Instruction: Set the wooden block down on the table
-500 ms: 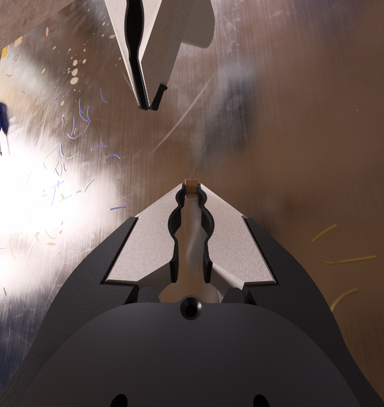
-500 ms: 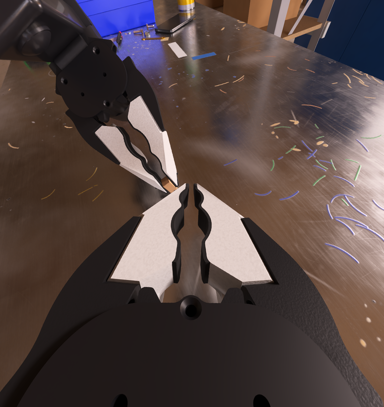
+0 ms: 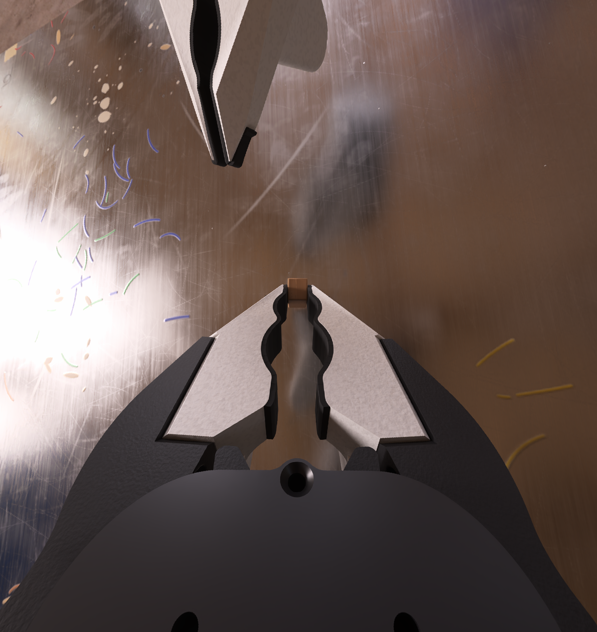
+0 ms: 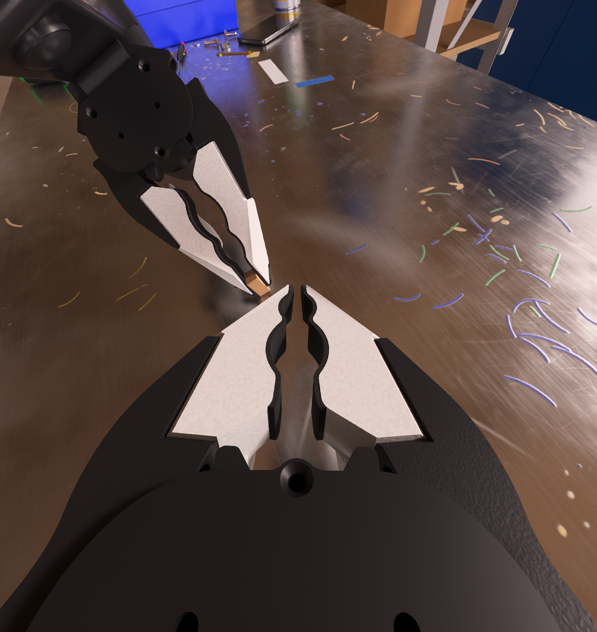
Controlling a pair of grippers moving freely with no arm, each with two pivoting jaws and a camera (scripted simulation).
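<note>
While the left hand-held gripper pinches the small wooden block at its fingertips, low over the scratched metal worktop, well in from its edges; the right hand-held gripper, fingertips nearly together and empty, points at the block from just beside it.

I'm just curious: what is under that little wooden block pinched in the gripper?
Under the wooden block, pinched by the left gripper, lies only the scratched metal table. The spot right beneath it is covered, so contact cannot be told.
</note>
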